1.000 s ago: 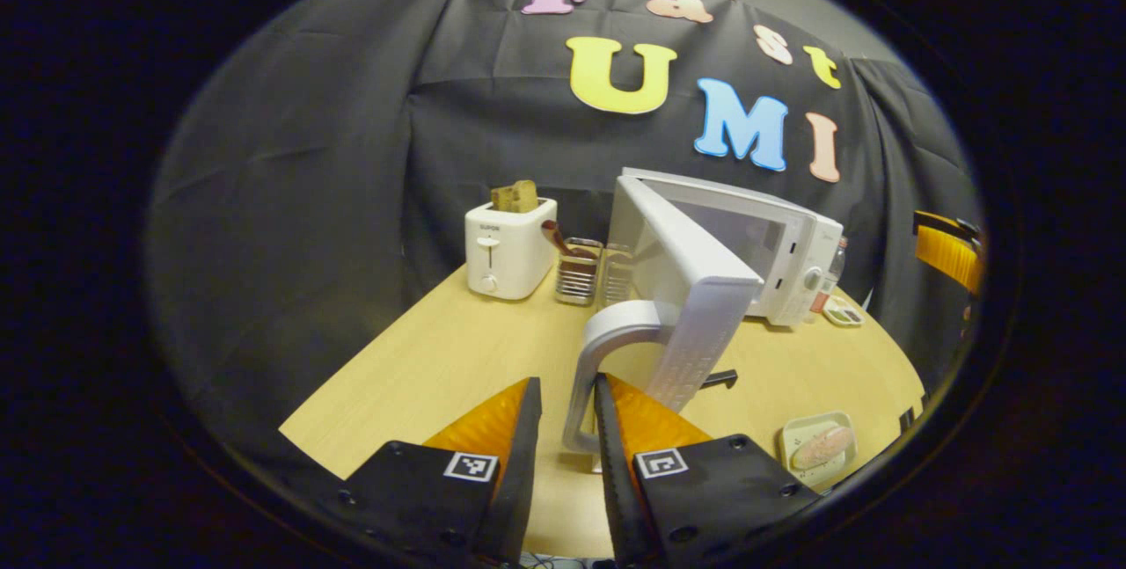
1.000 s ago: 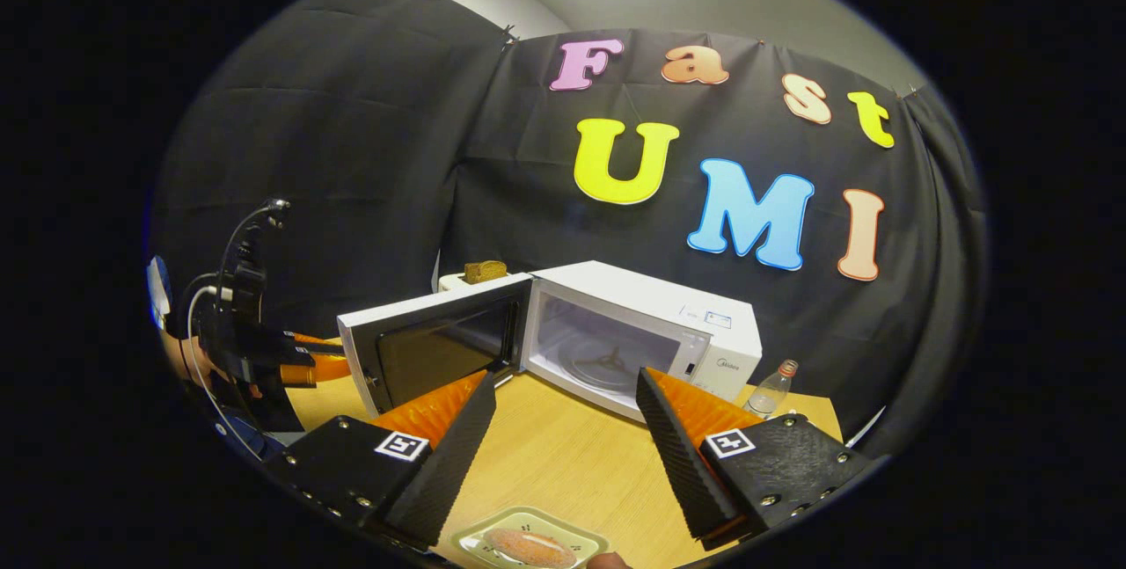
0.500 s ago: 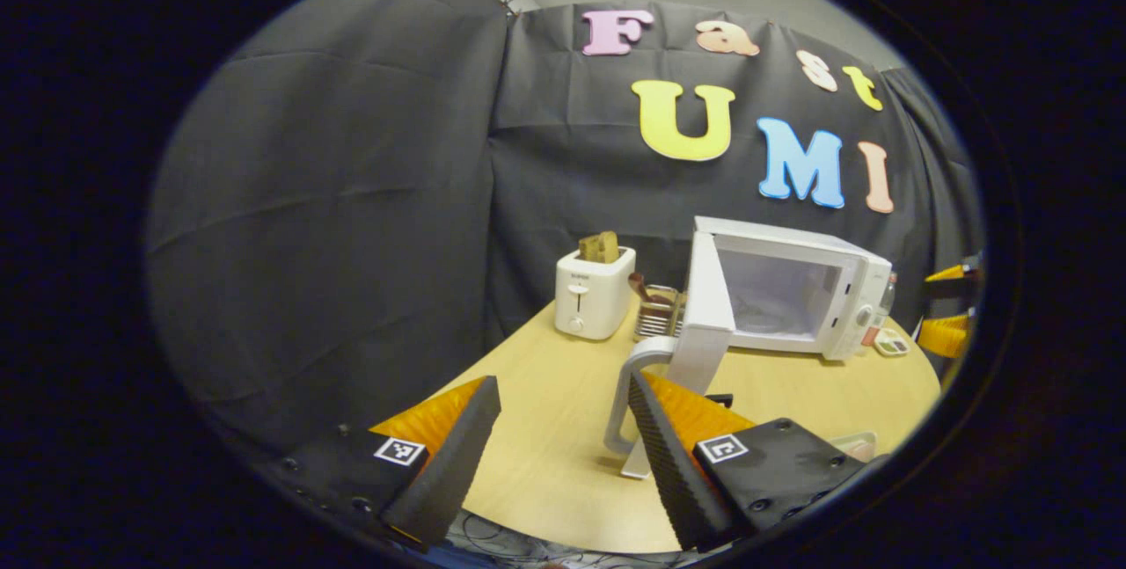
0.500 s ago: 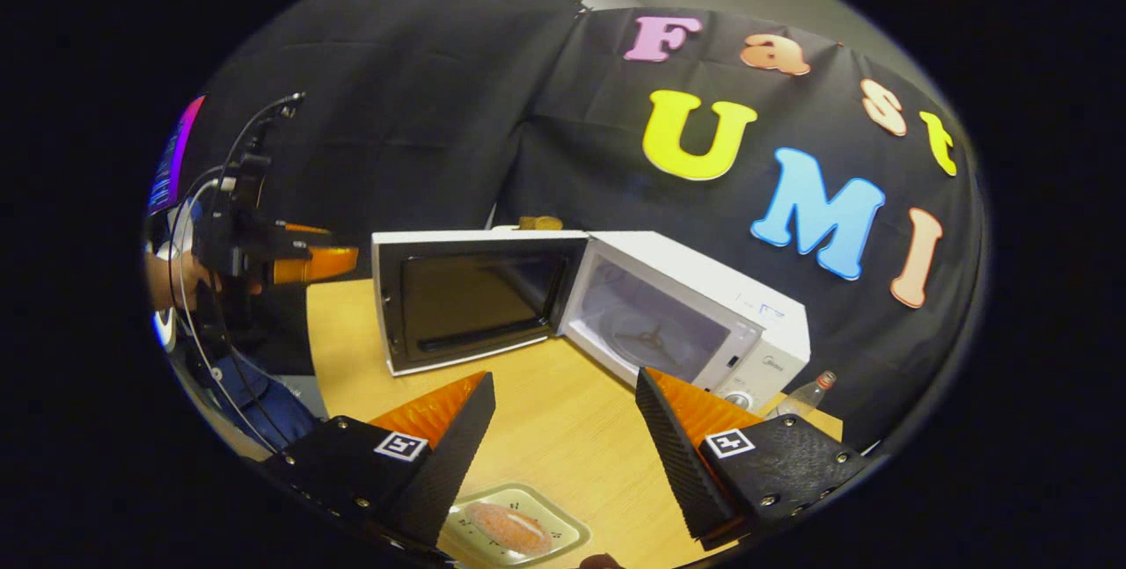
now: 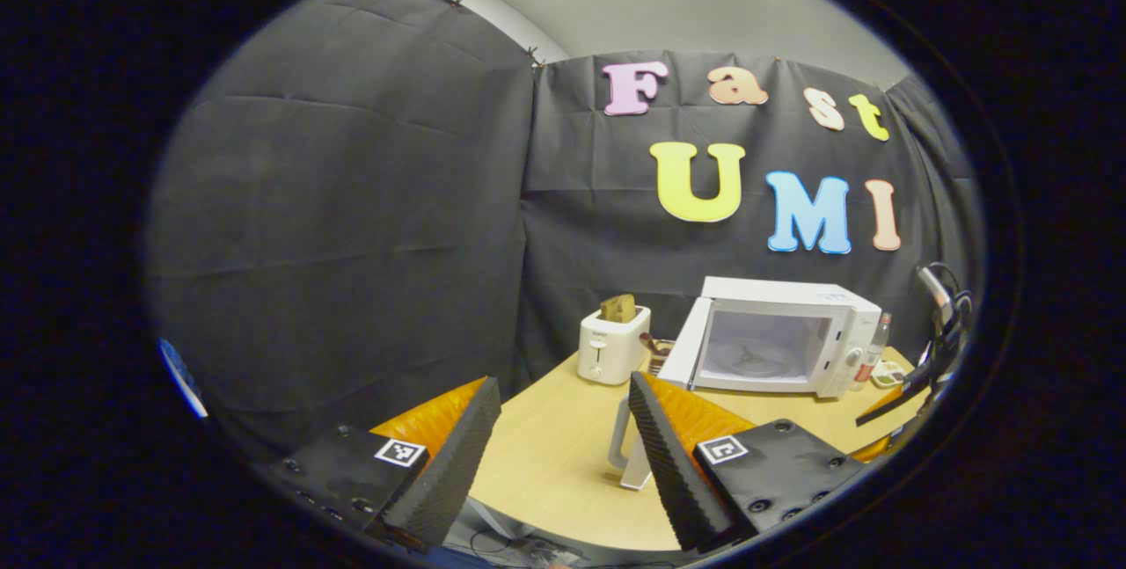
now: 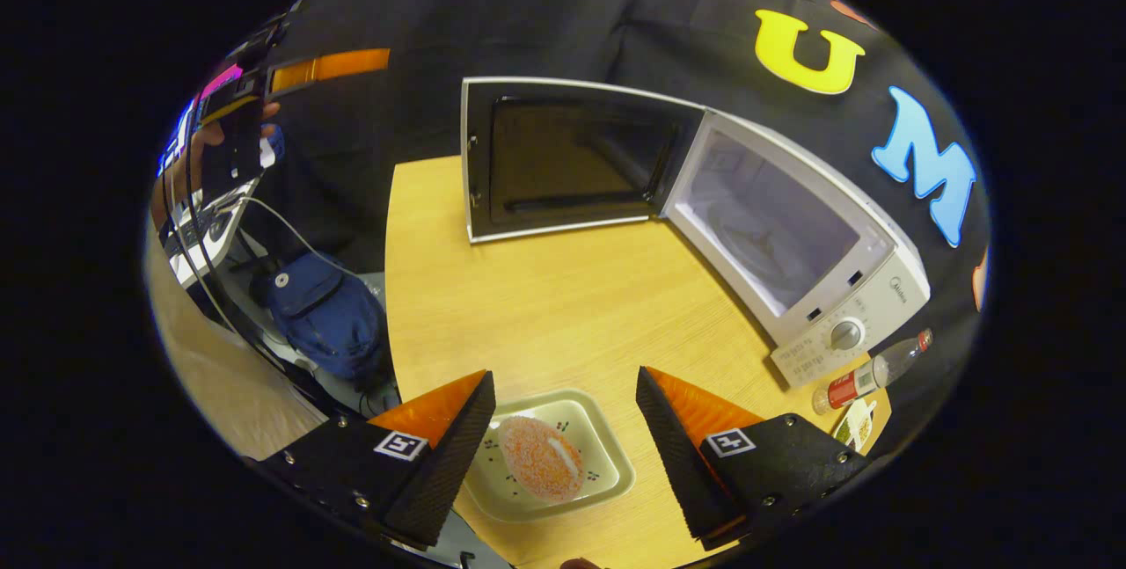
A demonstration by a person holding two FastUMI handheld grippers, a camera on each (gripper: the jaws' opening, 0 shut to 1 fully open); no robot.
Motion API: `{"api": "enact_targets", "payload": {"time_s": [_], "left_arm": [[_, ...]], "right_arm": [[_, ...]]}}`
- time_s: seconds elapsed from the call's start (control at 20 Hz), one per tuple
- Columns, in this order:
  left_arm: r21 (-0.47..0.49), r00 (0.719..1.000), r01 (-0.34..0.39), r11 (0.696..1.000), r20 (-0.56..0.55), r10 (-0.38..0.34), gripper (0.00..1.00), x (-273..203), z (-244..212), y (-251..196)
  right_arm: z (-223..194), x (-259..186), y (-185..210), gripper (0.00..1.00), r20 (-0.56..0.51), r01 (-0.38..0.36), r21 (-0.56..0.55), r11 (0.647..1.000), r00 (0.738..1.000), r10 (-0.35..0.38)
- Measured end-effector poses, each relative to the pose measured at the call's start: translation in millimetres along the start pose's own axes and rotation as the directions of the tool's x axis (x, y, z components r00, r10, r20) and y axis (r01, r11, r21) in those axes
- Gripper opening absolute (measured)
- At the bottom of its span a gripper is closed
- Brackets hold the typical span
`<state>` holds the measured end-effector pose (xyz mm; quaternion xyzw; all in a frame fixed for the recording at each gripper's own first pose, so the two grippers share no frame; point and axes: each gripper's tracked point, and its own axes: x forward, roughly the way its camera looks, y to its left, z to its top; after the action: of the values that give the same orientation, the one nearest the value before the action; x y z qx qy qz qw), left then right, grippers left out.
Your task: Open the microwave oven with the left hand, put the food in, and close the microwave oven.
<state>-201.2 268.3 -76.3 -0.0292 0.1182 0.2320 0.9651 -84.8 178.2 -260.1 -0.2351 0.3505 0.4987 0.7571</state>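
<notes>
In the left gripper view, the left gripper (image 5: 559, 450) has its fingers spread apart and holds nothing. The microwave oven (image 5: 783, 336) stands on the table (image 5: 545, 455) with its door (image 5: 682, 356) swung open, beside a toaster (image 5: 613, 345).

In the right gripper view, the right gripper (image 6: 563, 446) is also spread wide, above a tray (image 6: 607, 472) near the table's front edge. The food (image 6: 539, 458) lies in this tray, between the fingers but not touched.
</notes>
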Motion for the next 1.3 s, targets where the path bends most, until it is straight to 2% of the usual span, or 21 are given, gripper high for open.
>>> {"api": "enact_targets", "payload": {"time_s": [0.05, 0.1, 0.15, 0.35, 0.4, 0.8, 0.85, 0.9, 0.95, 1.0, 1.05, 1.1, 1.3], "left_arm": [[0.009, 1.000, -0.010, 1.000, 0.008, 0.010, 0.94, -6, 3, 2], [0.015, 1.000, -0.019, 1.000, 0.013, 0.019, 0.99, -11, 4, 4], [0.018, 1.000, -0.027, 0.999, 0.016, 0.027, 0.96, -16, 5, 4], [0.018, 0.999, -0.051, 0.999, 0.015, 0.051, 0.95, -31, 3, 4], [0.018, 0.998, -0.056, 0.998, 0.015, 0.056, 0.98, -35, 2, 5], [0.031, 0.995, -0.093, 0.995, 0.028, 0.092, 0.98, -55, 6, -6], [0.030, 0.995, -0.095, 0.995, 0.029, 0.094, 0.97, -58, 5, -9], [0.029, 0.995, -0.098, 0.995, 0.026, 0.097, 0.96, -60, 4, -13], [0.029, 0.995, -0.100, 0.995, 0.024, 0.100, 0.96, -63, 2, -16], [0.028, 0.995, -0.102, 0.994, 0.023, 0.102, 0.96, -64, 0, -20], [0.026, 0.995, -0.102, 0.994, 0.020, 0.102, 0.95, -66, -1, -25], [0.024, 0.995, -0.102, 0.995, 0.018, 0.101, 0.98, -68, -2, -31], [0.022, 0.995, -0.095, 0.995, 0.020, 0.095, 0.96, -70, -3, -55]], "right_arm": [[-11, 5, 5, 0.99, -0.032, -0.027, 0.002, 1.000, 0.999, 0.027], [-21, 10, 8, 0.99, -0.059, -0.057, 0.003, 0.998, 0.997, 0.057], [-28, 14, 9, 0.99, -0.075, -0.076, -0.001, 0.997, 0.994, 0.075], [-56, 26, 14, 0.99, -0.154, -0.130, -0.014, 0.991, 0.980, 0.126], [-62, 28, 15, 0.99, -0.176, -0.145, -0.015, 0.989, 0.974, 0.141], [-87, 49, 16, 0.99, -0.246, -0.195, -0.015, 0.981, 0.951, 0.185], [-89, 49, 17, 0.98, -0.258, -0.195, -0.016, 0.981, 0.948, 0.184], [-92, 49, 16, 0.90, -0.263, -0.191, -0.022, 0.981, 0.948, 0.178], [-94, 51, 15, 0.89, -0.262, -0.187, -0.024, 0.982, 0.949, 0.174], [-93, 49, 15, 0.79, -0.257, -0.182, -0.021, 0.983, 0.951, 0.171], [-93, 51, 17, 0.79, -0.247, -0.169, -0.028, 0.985, 0.956, 0.157], [-91, 49, 15, 0.72, -0.231, -0.148, -0.050, 0.988, 0.964, 0.133], [-72, 35, 2, 0.72, -0.115, -0.024, -0.093, 0.995, 0.993, 0.014]]}}
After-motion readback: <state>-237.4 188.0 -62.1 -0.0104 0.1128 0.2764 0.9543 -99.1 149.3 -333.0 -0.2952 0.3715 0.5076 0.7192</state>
